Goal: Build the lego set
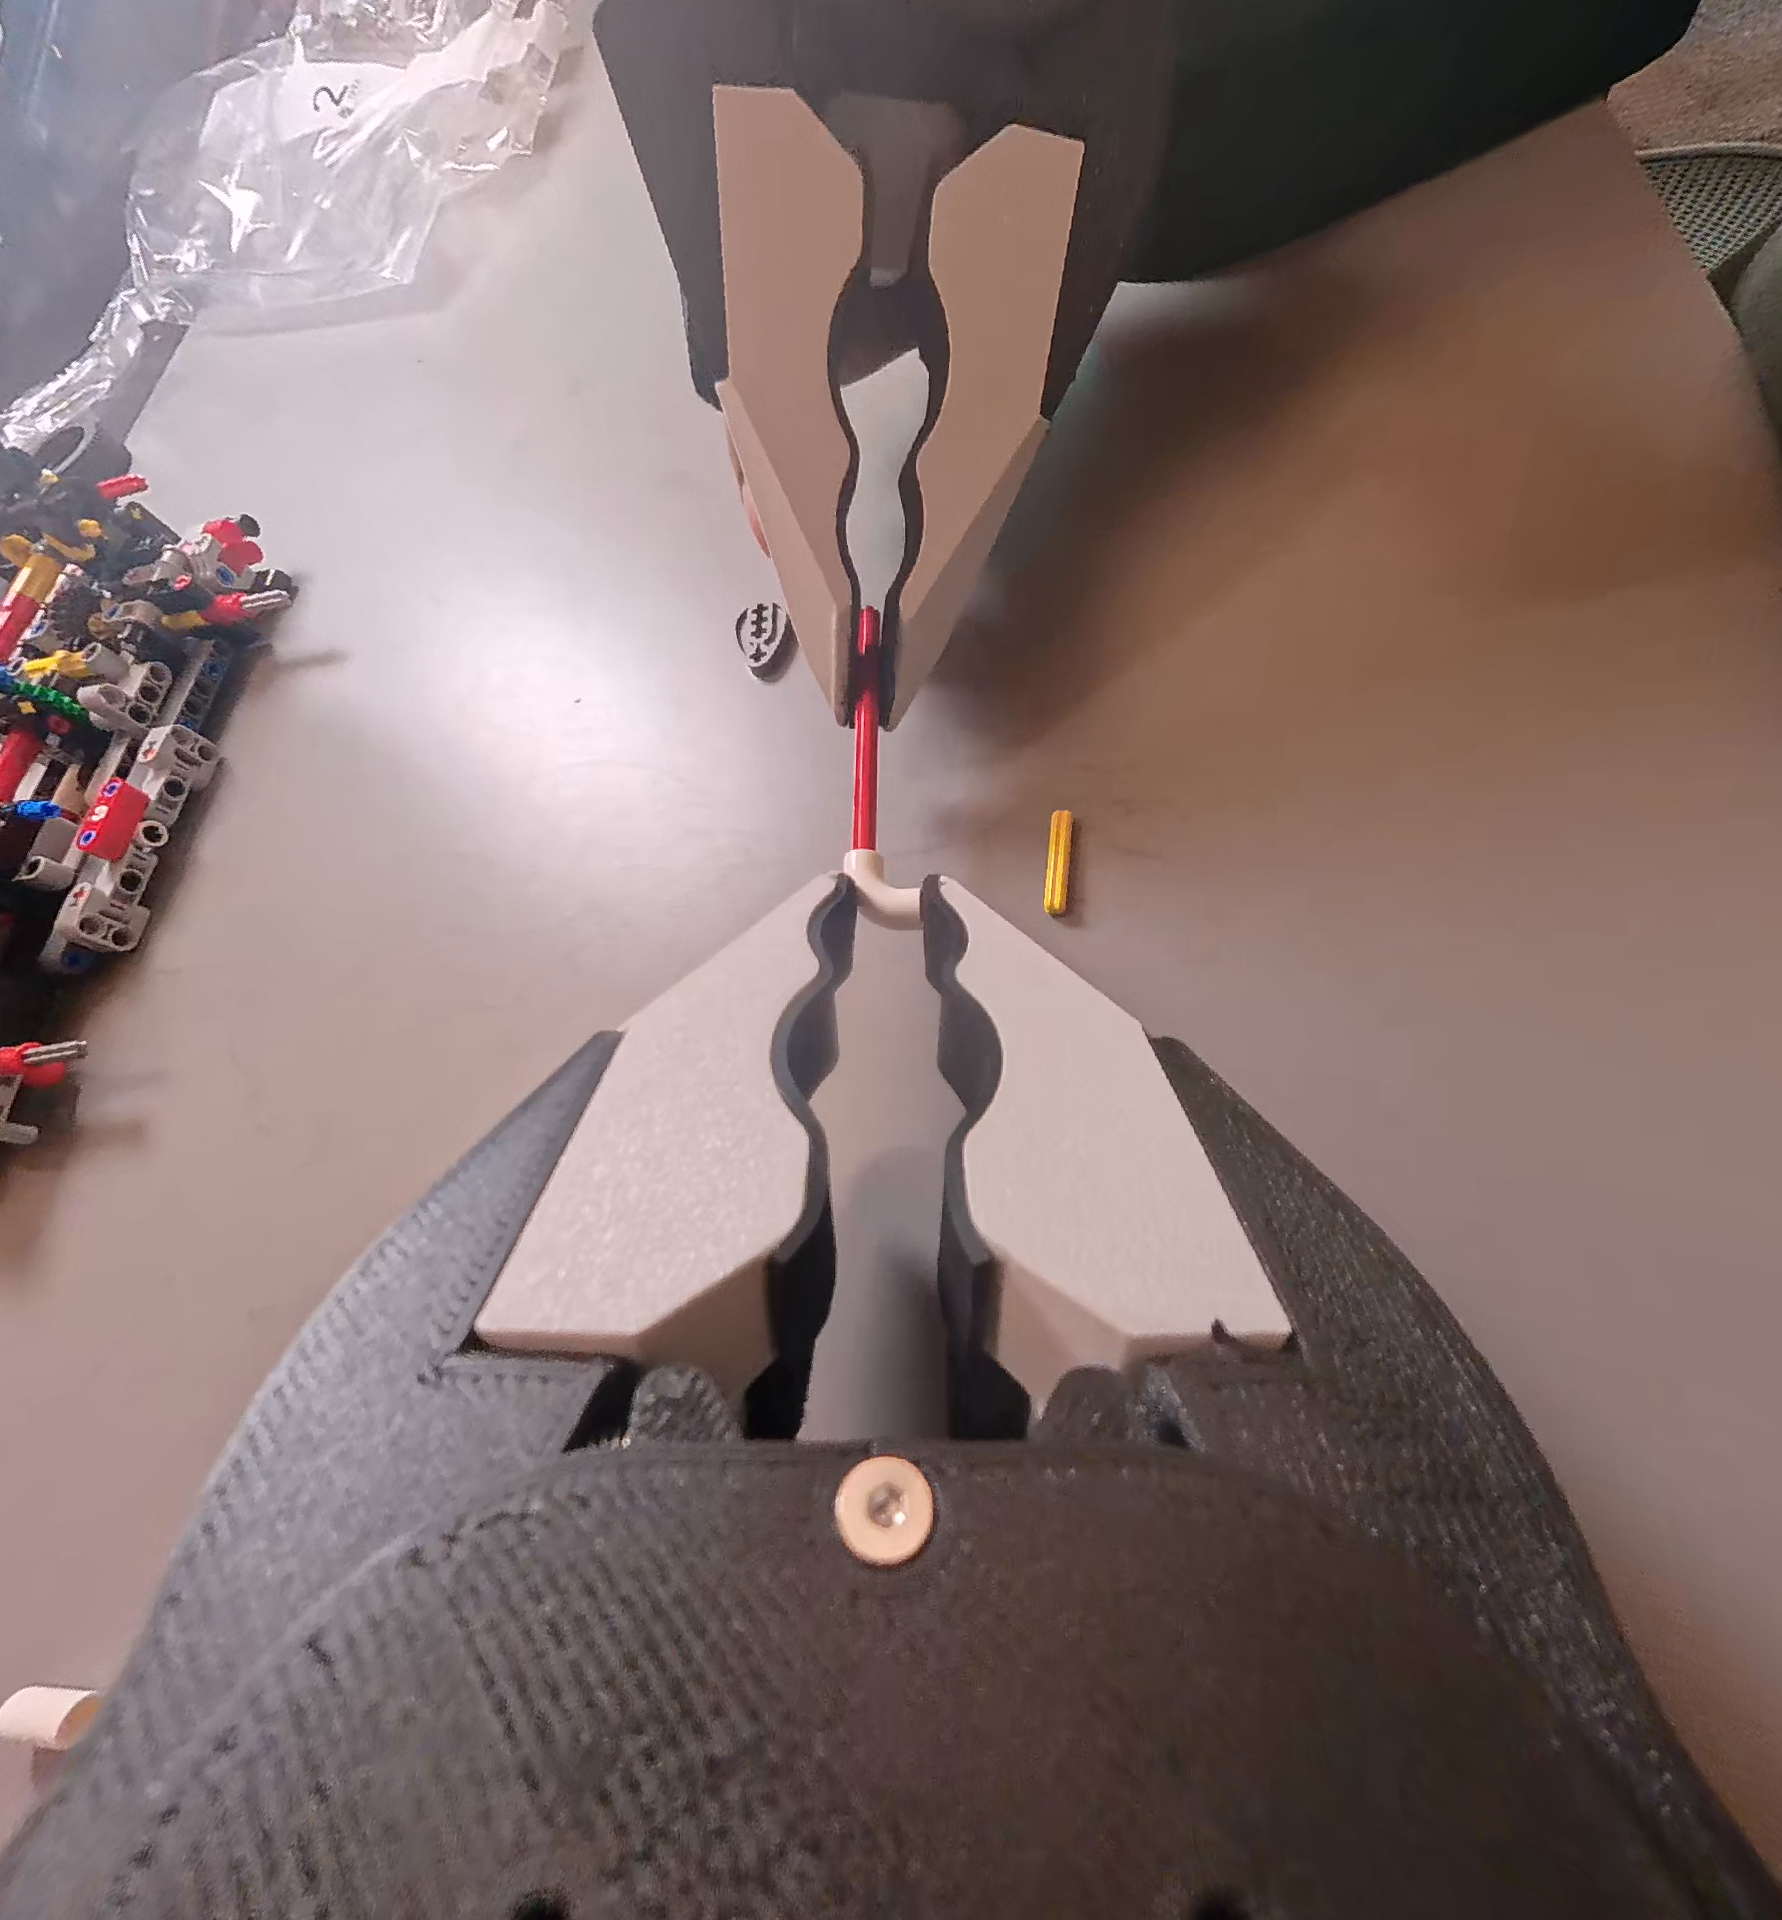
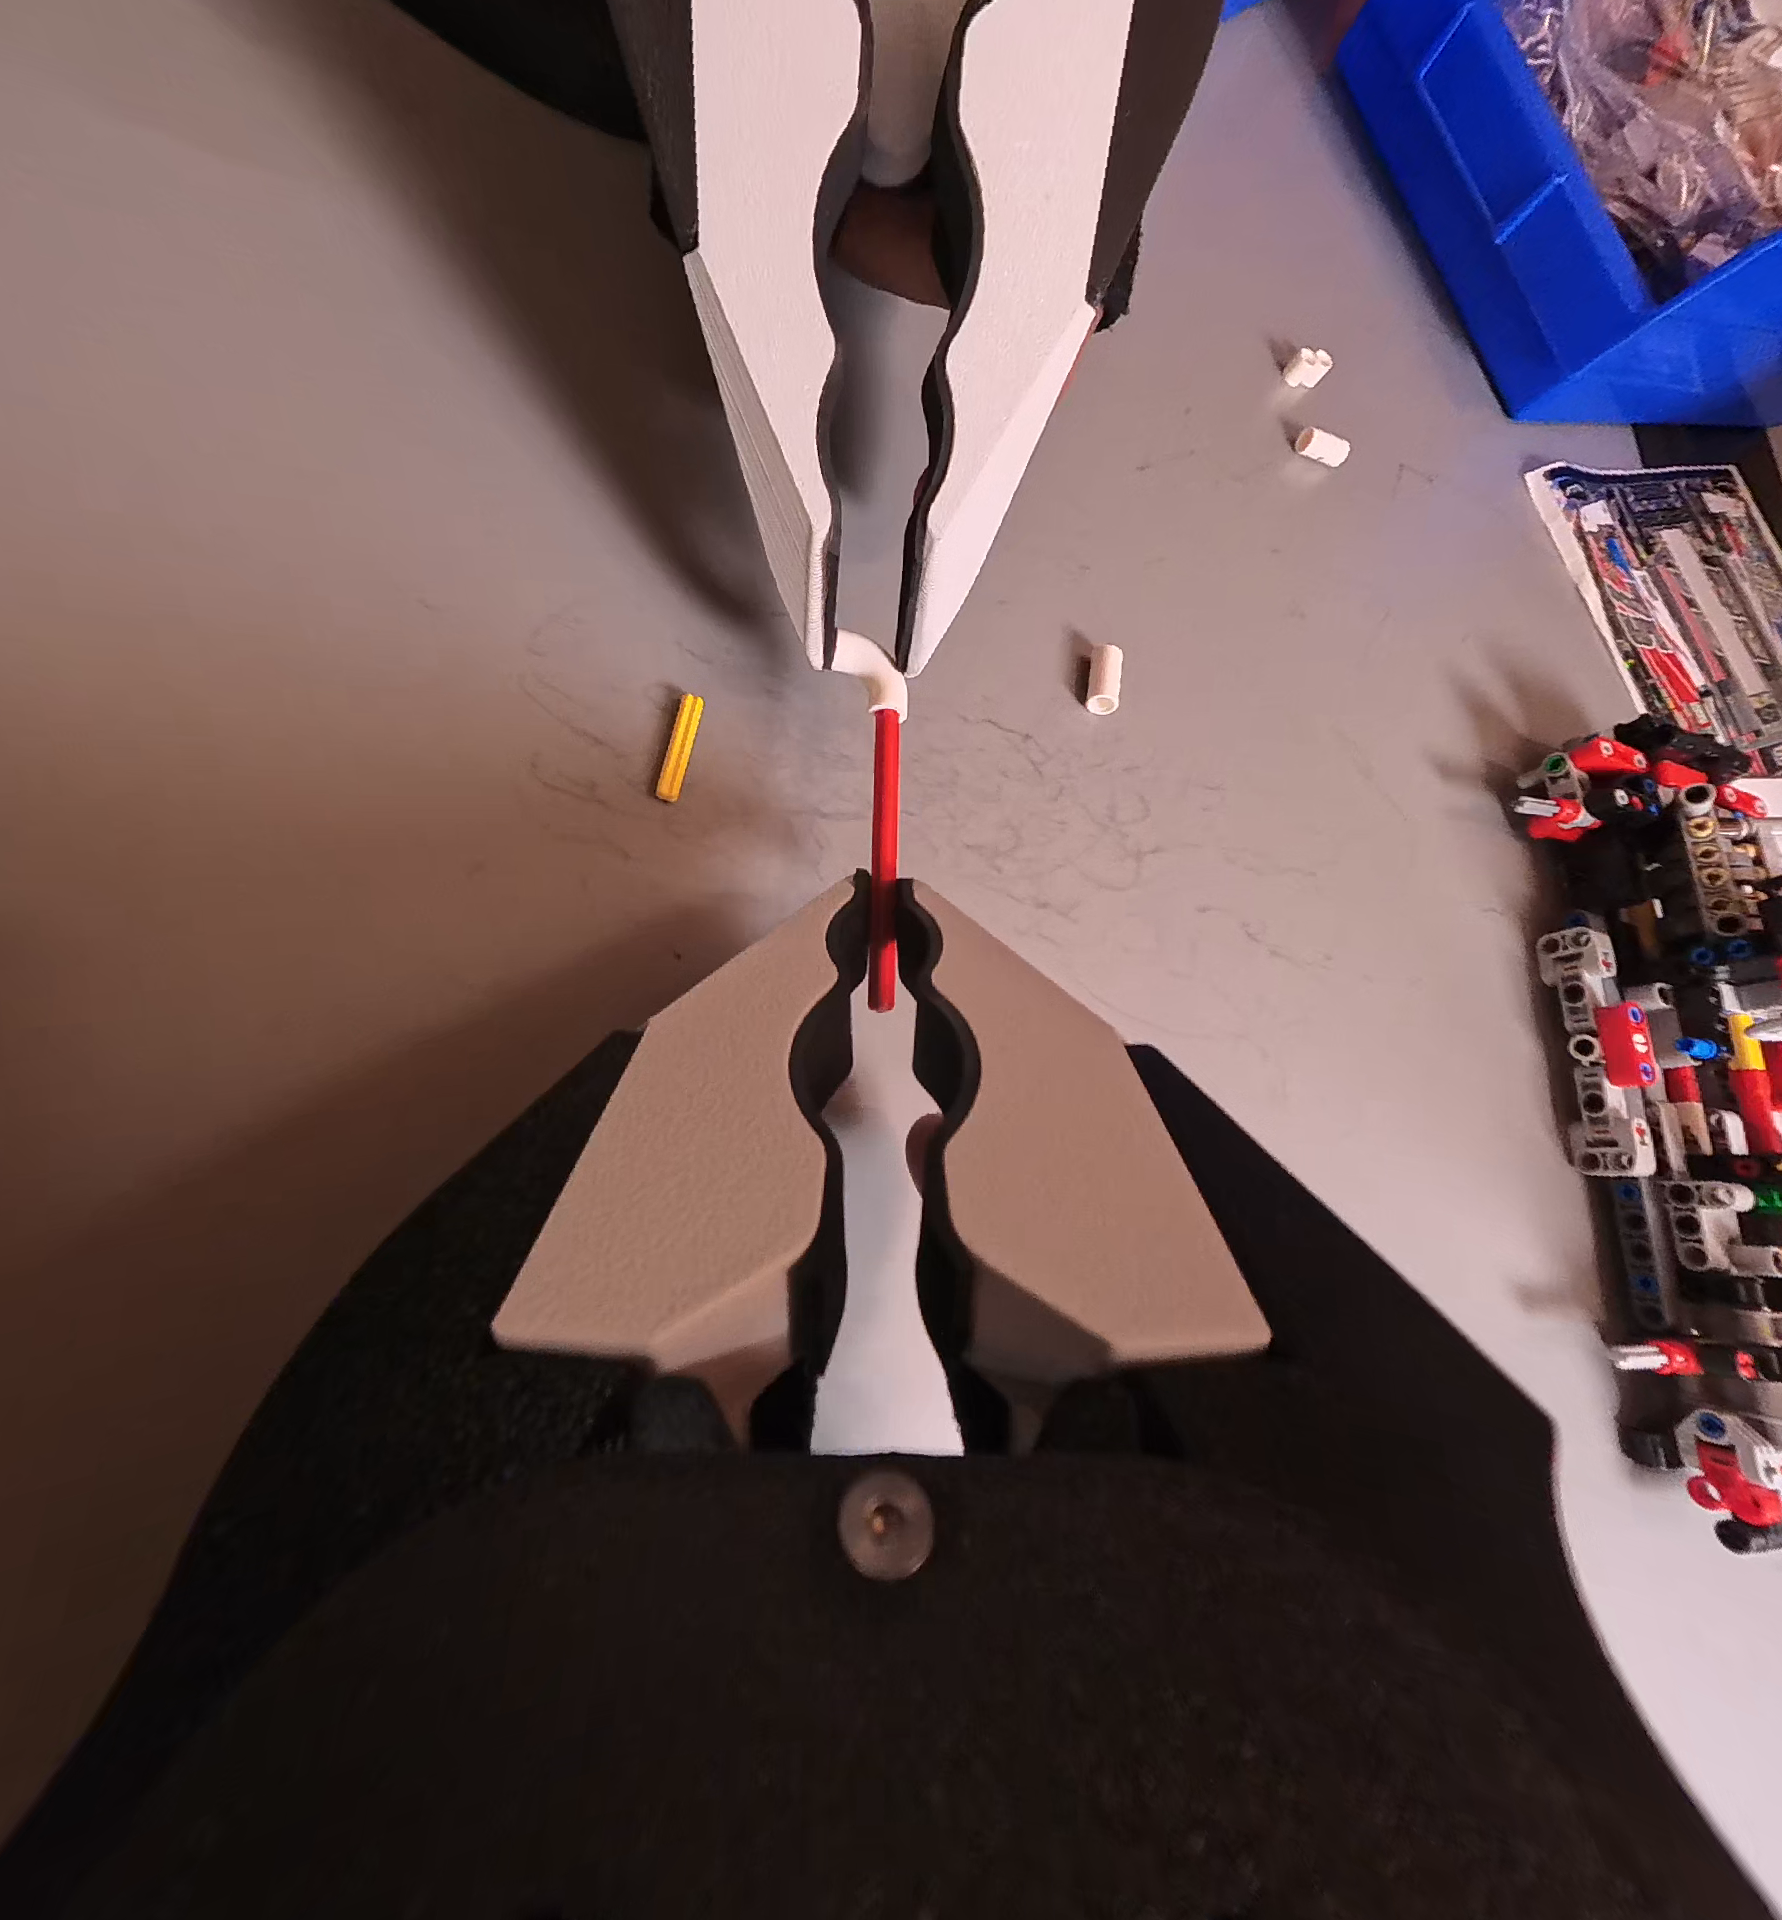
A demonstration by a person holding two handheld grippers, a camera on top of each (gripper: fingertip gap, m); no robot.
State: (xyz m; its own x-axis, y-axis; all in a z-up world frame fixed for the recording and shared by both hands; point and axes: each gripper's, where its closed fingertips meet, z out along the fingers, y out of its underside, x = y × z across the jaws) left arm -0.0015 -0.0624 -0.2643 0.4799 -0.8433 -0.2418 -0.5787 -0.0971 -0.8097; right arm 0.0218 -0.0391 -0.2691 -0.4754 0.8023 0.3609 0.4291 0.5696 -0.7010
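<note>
My left gripper (image 1: 887,888) is shut on a small white elbow connector (image 1: 882,896), pinched at its fingertips. My right gripper (image 2: 879,894) is shut on a thin red axle (image 2: 884,831), which runs forward between its pads. The two grippers face each other tip to tip above the grey table (image 1: 451,727). The far end of the red axle (image 1: 863,790) sits in the mouth of the white elbow connector (image 2: 876,681). The right gripper also shows in the left wrist view (image 1: 866,707), and the left gripper shows in the right wrist view (image 2: 861,655).
A short yellow axle (image 1: 1058,862) lies on the table beside the tips, also in the right wrist view (image 2: 679,746). A multicoloured brick-built assembly (image 1: 66,727) (image 2: 1718,1091), white tube pieces (image 2: 1103,677), a blue bin (image 2: 1593,208), a printed booklet (image 2: 1697,603) and clear plastic bags (image 1: 315,156) surround the work spot. The left gripper's tips are roughly 4 centimeters from the right gripper's.
</note>
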